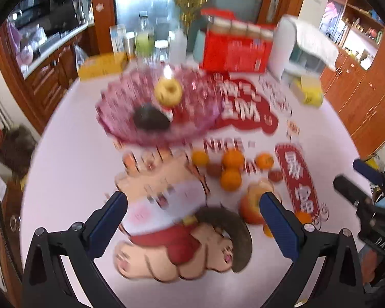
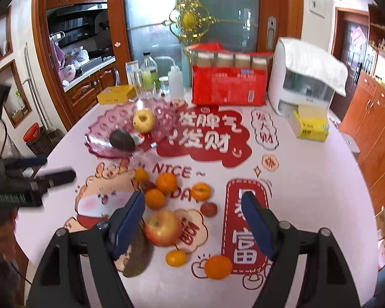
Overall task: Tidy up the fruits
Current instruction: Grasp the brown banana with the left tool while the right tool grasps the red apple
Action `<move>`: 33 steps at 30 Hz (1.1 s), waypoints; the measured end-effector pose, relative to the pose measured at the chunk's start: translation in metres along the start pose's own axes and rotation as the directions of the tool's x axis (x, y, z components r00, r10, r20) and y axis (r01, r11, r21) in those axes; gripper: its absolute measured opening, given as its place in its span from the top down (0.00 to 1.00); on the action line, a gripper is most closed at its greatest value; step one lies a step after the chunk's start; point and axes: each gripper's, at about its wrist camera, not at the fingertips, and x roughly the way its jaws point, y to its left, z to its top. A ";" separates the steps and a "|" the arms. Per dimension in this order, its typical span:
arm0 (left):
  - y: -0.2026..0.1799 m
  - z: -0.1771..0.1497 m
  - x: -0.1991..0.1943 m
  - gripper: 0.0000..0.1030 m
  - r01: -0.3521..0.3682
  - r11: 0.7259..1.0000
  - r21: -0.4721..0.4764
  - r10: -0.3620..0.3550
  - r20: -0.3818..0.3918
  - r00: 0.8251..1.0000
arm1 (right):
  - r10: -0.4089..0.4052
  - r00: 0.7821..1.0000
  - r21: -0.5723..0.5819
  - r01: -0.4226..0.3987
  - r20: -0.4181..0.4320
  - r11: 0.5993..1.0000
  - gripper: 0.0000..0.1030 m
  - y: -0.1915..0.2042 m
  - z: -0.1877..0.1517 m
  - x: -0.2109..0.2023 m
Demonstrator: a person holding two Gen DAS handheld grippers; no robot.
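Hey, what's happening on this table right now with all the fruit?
A person with a gripper in each hand is sorting fruit into a pink glass bowl. A yellow apple and an avocado already sit in it. Several mandarins and a red apple lie loose on the printed tablecloth. The right gripper hangs above the red apple with jaws open, holding nothing. The left gripper is open and empty too.

An apple (image 2: 144, 120) and an avocado (image 2: 122, 140) sit in the bowl (image 2: 102, 131) at eleven o'clock on the tabletop (image 2: 308, 179); oranges (image 2: 166, 182) lie before it.
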 end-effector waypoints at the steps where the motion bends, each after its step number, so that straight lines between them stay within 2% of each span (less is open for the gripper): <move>1: -0.008 -0.012 0.012 0.01 -0.011 1.000 -0.007 0.011 -0.023 1.000 | 0.003 1.000 0.007 -0.003 -0.005 1.000 0.24 -0.003 -0.004 0.003; 6: -0.032 -0.052 0.051 0.01 -0.022 0.999 -0.040 0.018 -0.103 0.995 | 0.024 0.999 0.034 -0.022 -0.047 0.999 0.24 -0.021 -0.026 0.026; 11: -0.051 -0.076 0.082 0.10 -0.023 0.998 -0.066 0.014 -0.132 0.991 | 0.055 0.996 0.032 -0.052 -0.076 0.998 0.24 -0.026 -0.039 0.042; 17: -0.060 -0.090 0.106 0.41 -0.012 0.995 -0.101 -0.004 -0.157 0.988 | 0.107 0.988 0.033 -0.104 -0.108 0.994 0.24 -0.023 -0.046 0.060; 18: -0.060 -0.090 0.108 0.47 -0.008 0.993 -0.114 -0.010 -0.157 0.988 | 0.113 0.987 0.032 -0.110 -0.114 0.993 0.24 -0.021 -0.047 0.063; 23: -0.058 -0.091 0.110 0.52 -0.003 0.988 -0.155 -0.013 -0.100 0.995 | 0.149 0.977 0.030 -0.146 -0.154 0.989 0.24 -0.014 -0.049 0.082; 26: -0.058 -0.091 0.110 0.62 0.029 0.988 -0.154 -0.042 -0.079 0.996 | 0.173 0.969 0.034 -0.169 -0.177 0.985 0.24 -0.009 -0.050 0.094; 33: -0.050 -0.096 0.105 0.71 0.061 0.989 -0.132 -0.073 -0.088 0.993 | 0.209 0.952 0.013 -0.211 -0.222 0.977 0.24 0.008 -0.051 0.112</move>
